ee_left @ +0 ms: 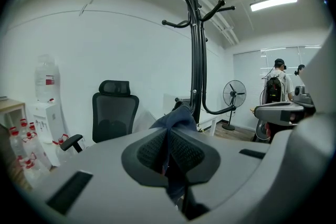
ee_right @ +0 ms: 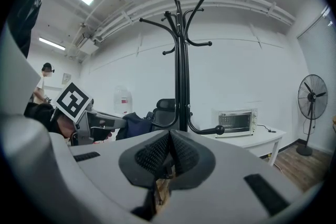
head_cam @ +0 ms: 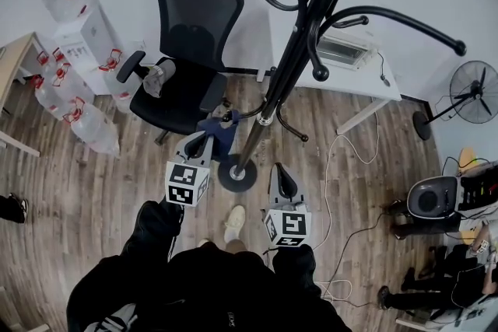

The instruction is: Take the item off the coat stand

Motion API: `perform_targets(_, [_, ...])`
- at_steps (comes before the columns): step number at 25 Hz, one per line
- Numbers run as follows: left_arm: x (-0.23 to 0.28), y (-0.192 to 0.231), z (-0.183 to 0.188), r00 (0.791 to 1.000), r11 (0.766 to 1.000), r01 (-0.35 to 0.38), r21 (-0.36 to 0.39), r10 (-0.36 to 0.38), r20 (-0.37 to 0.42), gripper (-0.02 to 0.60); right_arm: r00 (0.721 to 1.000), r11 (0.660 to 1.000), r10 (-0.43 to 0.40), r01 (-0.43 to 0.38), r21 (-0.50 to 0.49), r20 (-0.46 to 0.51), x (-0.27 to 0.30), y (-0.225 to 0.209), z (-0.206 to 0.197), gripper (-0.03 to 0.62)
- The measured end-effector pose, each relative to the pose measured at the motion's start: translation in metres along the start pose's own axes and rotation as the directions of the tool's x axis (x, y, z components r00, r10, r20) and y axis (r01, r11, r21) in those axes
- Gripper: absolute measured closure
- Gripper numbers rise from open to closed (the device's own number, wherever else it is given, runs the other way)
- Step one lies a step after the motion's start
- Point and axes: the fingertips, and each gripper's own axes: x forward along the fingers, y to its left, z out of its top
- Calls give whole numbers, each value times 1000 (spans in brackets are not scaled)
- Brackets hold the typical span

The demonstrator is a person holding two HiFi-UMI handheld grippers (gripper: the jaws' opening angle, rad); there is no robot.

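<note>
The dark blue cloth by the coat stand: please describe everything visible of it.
The dark blue cloth is soft, crumpled fabric; what kind of item it is is unclear. The left gripper is shut on it, pinching a fold between its pads, with fabric bunched above and hanging below them. It is low beside the coat stand, near a lower hook; whether it touches the hook cannot be told.

The coat stand [head_cam: 289, 54] rises mid-floor, its base between the left gripper [head_cam: 212, 133] and the right gripper [head_cam: 282, 172]. A cloth [head_cam: 222, 125] sits in the left gripper's jaws, just beside the pole. Behind the stand, to its left, is an office chair [head_cam: 191, 31], with water bottles [head_cam: 78, 117] further left. Behind on the right, a toaster oven [head_cam: 346, 50] sits on a table [head_cam: 381, 83], and a fan [head_cam: 475, 89] stands at the far right
</note>
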Motion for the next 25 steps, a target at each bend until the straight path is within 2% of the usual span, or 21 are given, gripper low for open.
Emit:
perform_targets(12, [-17,3,3,1000,1000,-4,7,4,5,551,1000,1000,2,-2,-2,16,-11,17,6,577])
perform_targets(19, [-21,0,7,1000,1000,-8,5,8,12,551,1000,1000,-17,17,-1,21,-20,10,8,577])
perform_targets(25, [-28,5,9,1000,1000,-25,7,25,19,551,1000,1000,-3,3,-4,31,-19,16,11,577])
